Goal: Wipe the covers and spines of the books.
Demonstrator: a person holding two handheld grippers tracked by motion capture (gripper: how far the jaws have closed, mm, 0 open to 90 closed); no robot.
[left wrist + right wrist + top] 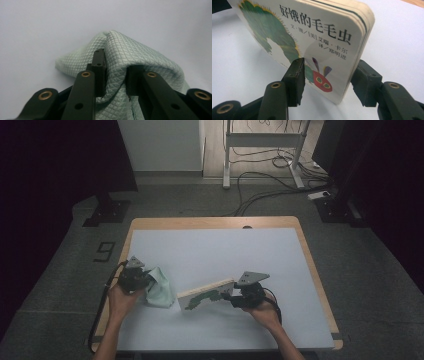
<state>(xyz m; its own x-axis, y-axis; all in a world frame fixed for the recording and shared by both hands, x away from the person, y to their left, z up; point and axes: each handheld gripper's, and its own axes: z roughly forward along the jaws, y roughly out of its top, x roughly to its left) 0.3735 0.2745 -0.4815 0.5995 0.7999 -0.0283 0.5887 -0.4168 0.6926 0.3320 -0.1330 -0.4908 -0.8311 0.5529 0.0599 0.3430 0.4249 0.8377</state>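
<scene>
A pale green quilted cloth (pixel 161 290) lies bunched at the table's left front. My left gripper (pixel 145 282) is shut on a raised fold of it. In the left gripper view the cloth (pixel 130 55) peaks up between the two black pads of that gripper (pixel 115 75), which touch it on both sides. A thick board book (pixel 205 295) with a green caterpillar on its cover stands on edge near the middle front. My right gripper (pixel 227 296) grips its right end. In the right gripper view the book (pixel 312 32) sits between the pads of that gripper (pixel 329 77), one on the cover, one on the back.
The white table top (pixel 225 255) has a wooden rim (pixel 215 222). Beyond the far edge, cables (pixel 260 185) trail over the grey floor by a white desk frame (pixel 262 140). A dark "9" mark (pixel 104 251) lies on the floor at the left.
</scene>
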